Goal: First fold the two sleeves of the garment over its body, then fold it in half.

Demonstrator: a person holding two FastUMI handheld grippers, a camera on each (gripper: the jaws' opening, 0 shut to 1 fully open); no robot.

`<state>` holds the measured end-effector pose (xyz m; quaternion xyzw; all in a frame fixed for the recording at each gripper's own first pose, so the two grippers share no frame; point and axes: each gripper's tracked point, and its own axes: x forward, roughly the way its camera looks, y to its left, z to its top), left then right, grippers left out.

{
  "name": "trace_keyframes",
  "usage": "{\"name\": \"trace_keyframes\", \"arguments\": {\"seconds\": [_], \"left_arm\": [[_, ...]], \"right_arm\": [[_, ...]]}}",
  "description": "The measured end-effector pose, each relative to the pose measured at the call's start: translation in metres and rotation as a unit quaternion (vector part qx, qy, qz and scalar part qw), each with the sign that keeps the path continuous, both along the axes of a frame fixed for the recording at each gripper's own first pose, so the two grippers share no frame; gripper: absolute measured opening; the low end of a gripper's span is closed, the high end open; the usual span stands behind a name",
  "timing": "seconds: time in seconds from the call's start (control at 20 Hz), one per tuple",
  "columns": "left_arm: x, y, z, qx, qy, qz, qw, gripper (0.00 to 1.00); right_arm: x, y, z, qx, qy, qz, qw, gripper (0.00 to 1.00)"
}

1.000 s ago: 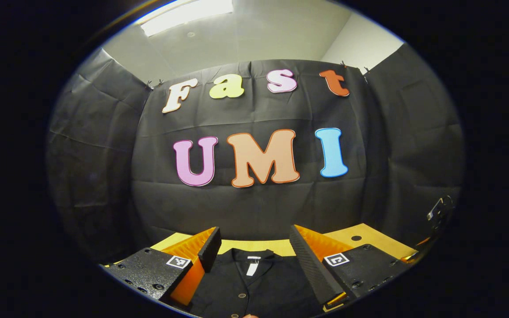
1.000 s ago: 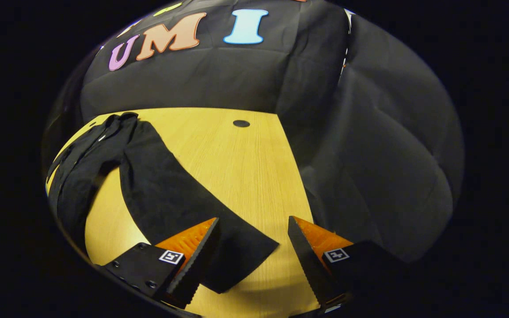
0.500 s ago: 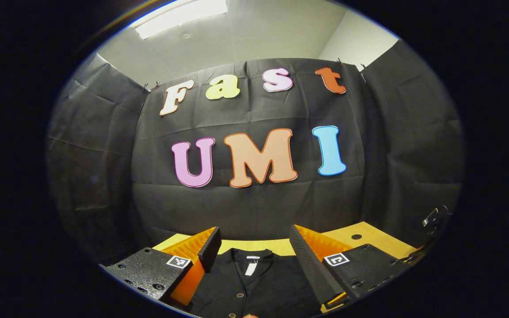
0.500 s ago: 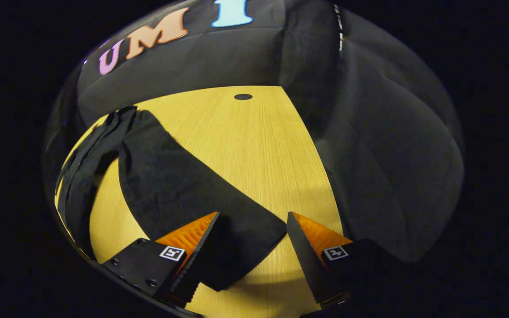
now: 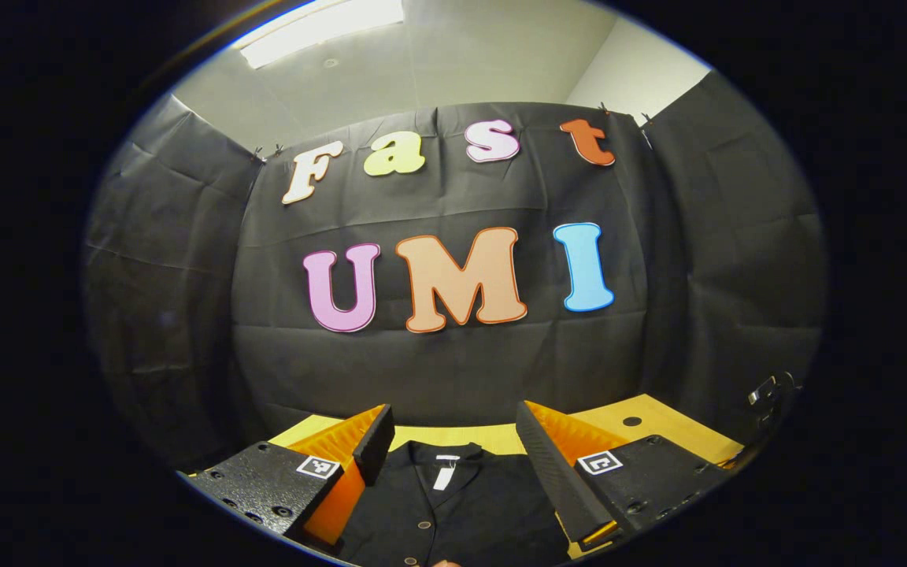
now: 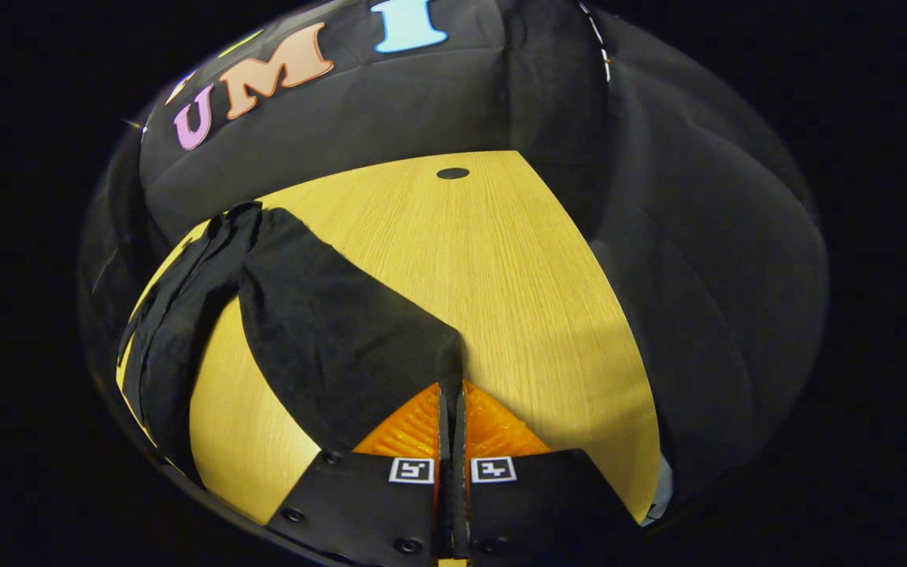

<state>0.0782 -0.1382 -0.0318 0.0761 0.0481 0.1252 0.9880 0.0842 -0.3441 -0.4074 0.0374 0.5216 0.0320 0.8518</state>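
Matt black cloth garment (image 6: 320, 346); smooth light wood-grain table (image 6: 516, 276); ribbed orange fingers (image 5: 560, 472).

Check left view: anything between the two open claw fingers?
Yes. In the left gripper view the left claw stands open, and the black shirt lies between its fingers, collar toward the yellow table, buttons down the front. Neither finger visibly touches it.

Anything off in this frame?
Nothing stands out. Right claw is shut on the sleeve end, the sleeve lying flat across the table; left claw is open over the collar.
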Motion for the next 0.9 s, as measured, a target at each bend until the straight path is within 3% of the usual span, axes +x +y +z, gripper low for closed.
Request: {"name": "trace_keyframes", "arguments": {"seconds": [0.15,0.25,0.3,0.35,0.45,0.55,0.6,0.7,0.75,0.8,0.9], "left_arm": [[-0.002,0.008,0.008,0.007,-0.01,-0.004,1.0,0.89],[-0.005,0.017,0.009,0.005,-0.016,-0.008,1.0,0.98],[-0.007,0.023,0.01,0.004,-0.021,-0.008,1.0,0.93],[-0.009,0.03,0.011,0.001,-0.025,-0.01,1.0,0.89],[-0.012,0.049,0.005,-0.01,-0.023,-0.013,1.0,0.98],[-0.018,0.072,0.004,-0.017,-0.019,-0.012,1.0,0.98],[-0.021,0.085,0.005,-0.022,-0.018,-0.009,1.0,0.93],[-0.027,0.109,0.007,-0.021,-0.015,-0.008,1.0,0.93],[-0.03,0.122,0.007,-0.022,-0.014,-0.006,1.0,0.98],[-0.033,0.135,0.009,-0.024,-0.015,-0.003,1.0,0.93],[-0.038,0.16,0.011,-0.025,-0.016,0.002,1.0,0.93]], "right_arm": [[0.014,0.023,0.031,0.041,-0.049,-0.02,0.998,0.03],[0.024,0.04,0.057,0.067,-0.075,-0.03,0.994,0.03],[0.029,0.051,0.068,0.078,-0.085,-0.032,0.993,0.02],[0.034,0.062,0.08,0.081,-0.102,-0.034,0.991,0.02],[0.04,0.084,0.104,0.084,-0.121,-0.031,0.989,0.02],[0.045,0.108,0.127,0.084,-0.14,-0.026,0.986,0.02],[0.045,0.125,0.137,0.085,-0.145,-0.02,0.986,0.03],[0.049,0.153,0.155,0.081,-0.159,-0.01,0.984,0.03],[0.051,0.167,0.163,0.081,-0.162,-0.005,0.983,0.03],[0.051,0.182,0.17,0.085,-0.169,-0.001,0.982,0.02],[0.054,0.215,0.183,0.096,-0.18,0.007,0.979,0.02]]}}
